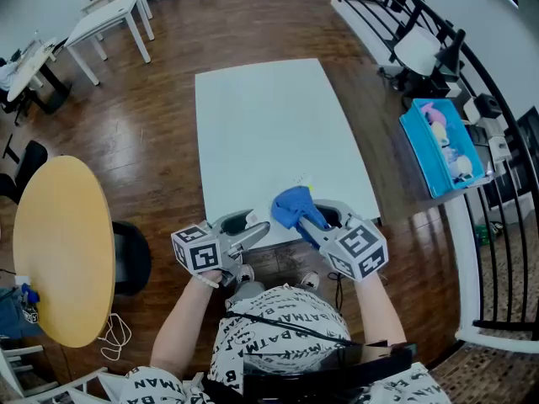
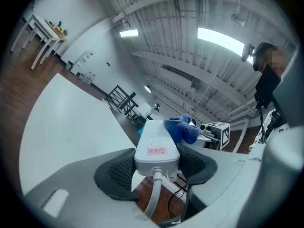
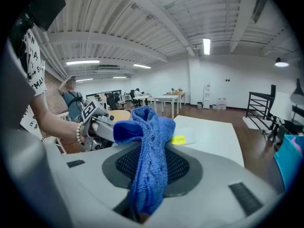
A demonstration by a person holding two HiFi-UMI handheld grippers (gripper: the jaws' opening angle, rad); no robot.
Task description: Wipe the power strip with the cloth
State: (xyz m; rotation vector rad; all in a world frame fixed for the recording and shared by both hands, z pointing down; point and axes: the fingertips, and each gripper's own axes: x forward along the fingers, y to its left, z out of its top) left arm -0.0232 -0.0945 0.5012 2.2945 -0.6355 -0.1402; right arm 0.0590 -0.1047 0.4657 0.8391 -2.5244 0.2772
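left gripper [image 2: 159, 156]: jaws clamped on the sides of the power strip near its cord end, pads pressing on both flanks.
power strip [image 2: 156, 144]: white, held in the air, running away from the jaws toward the cloth; a pink label on its near end.
cord [image 2: 154, 194]: drops from the strip's near end, between the jaws.
right gripper [image 3: 153, 163]: closed on the cloth, which fills the gap between the pads.
cloth [image 3: 147, 132]: blue, bunched, sticking out past the jaw tips; its free end lies against the far end of the power strip, touching it.
both grippers: close together above the near edge of the table.
table [image 1: 261, 124]: white, beyond the grippers.
sticky note [image 3: 178, 139]: yellow, on the table just past the cloth.
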